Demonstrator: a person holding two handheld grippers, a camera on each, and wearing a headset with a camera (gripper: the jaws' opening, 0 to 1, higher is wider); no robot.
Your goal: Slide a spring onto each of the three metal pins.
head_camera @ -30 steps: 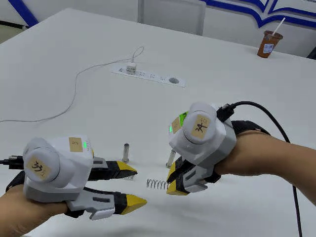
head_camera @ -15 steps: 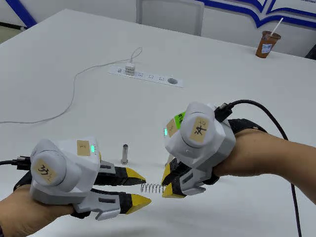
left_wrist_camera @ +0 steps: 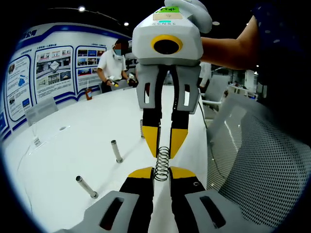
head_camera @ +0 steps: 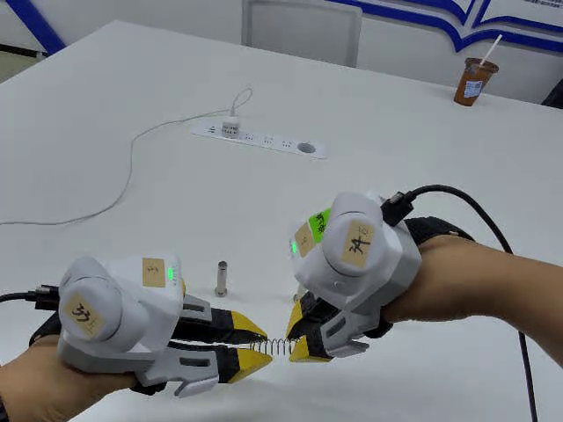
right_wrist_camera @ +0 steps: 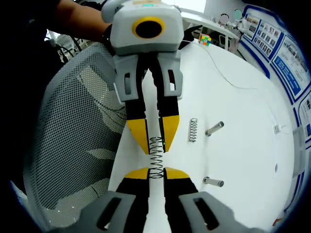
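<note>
A thin steel spring [head_camera: 277, 345] hangs level between my two grippers, just above the white table [head_camera: 132, 105]. My left gripper [head_camera: 258, 345] is shut on one end of the spring [left_wrist_camera: 162, 164]. My right gripper [head_camera: 297, 343] is shut on the other end of it [right_wrist_camera: 156, 158]. One short metal pin [head_camera: 222, 278] stands just beyond the left gripper. Two pins [left_wrist_camera: 116, 151] [left_wrist_camera: 86, 187] stand left of the jaws in the left gripper view. A second spring [right_wrist_camera: 193, 130] lies on the table beside a pin [right_wrist_camera: 214, 128], and another pin [right_wrist_camera: 213, 182] stands nearer.
A white power strip [head_camera: 259, 136] with a plugged-in cable [head_camera: 132, 167] lies mid-table. A brown drink cup [head_camera: 475, 79] stands at the far right. A mesh chair [left_wrist_camera: 252, 160] sits off the table's edge, and a person [left_wrist_camera: 114, 63] stands far behind.
The right gripper lifted the spring off the table and carried it left. The left gripper moved in and closed its jaws on the spring's free end.
</note>
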